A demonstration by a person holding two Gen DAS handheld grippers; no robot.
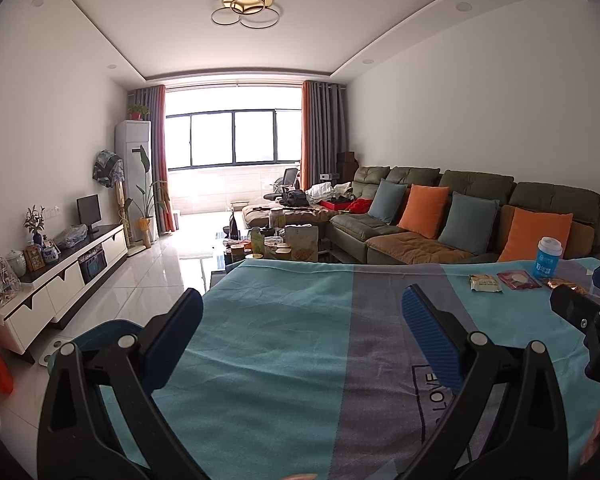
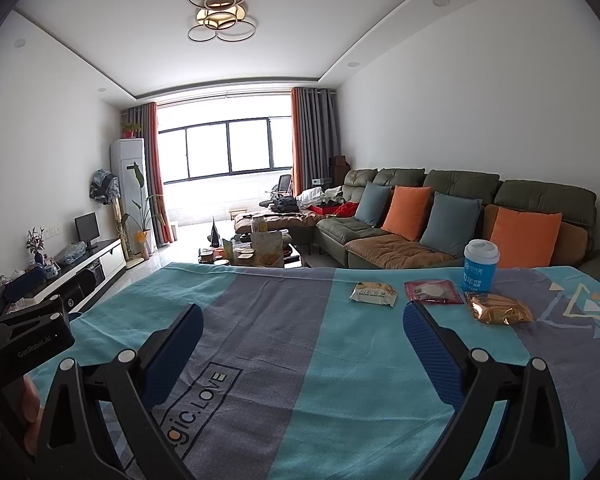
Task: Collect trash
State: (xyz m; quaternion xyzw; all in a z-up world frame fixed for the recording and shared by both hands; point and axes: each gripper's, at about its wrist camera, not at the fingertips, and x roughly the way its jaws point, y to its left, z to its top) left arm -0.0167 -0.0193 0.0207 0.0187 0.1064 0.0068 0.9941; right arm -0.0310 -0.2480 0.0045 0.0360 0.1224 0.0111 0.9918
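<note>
1. The left gripper [image 1: 302,312] sits in the lower centre of the left wrist view, above a table covered with a teal and grey striped cloth [image 1: 280,340]. Its two blue-padded fingers [image 1: 428,332] are spread wide, with nothing between them.
2. The right gripper [image 2: 302,328] occupies the lower centre of the right wrist view. Its blue-padded fingers [image 2: 432,348] are likewise spread wide and empty.
3. The trash lies on the cloth in the right half of the right wrist view, beyond the right gripper's fingertips:
   - a cream snack packet [image 2: 373,294], right of frame centre;
   - a red wrapper [image 2: 433,291] just beside it, further right;
   - a crumpled gold foil wrapper [image 2: 501,310], nearest the lower right and close to the right-hand finger;
   - a blue cup with a white lid [image 2: 480,266], upright behind the red and gold wrappers.
4. In the left wrist view the same items appear small at the right edge: cream snack packet [image 1: 485,282], red wrapper [image 1: 518,279], blue cup [image 1: 548,258].
5. The right gripper's black body [image 1: 584,312] enters the left wrist view at the right edge.
6. A green sofa [image 2: 460,188] with orange and blue-grey cushions stands behind the table, in the centre right of the frame.
</note>
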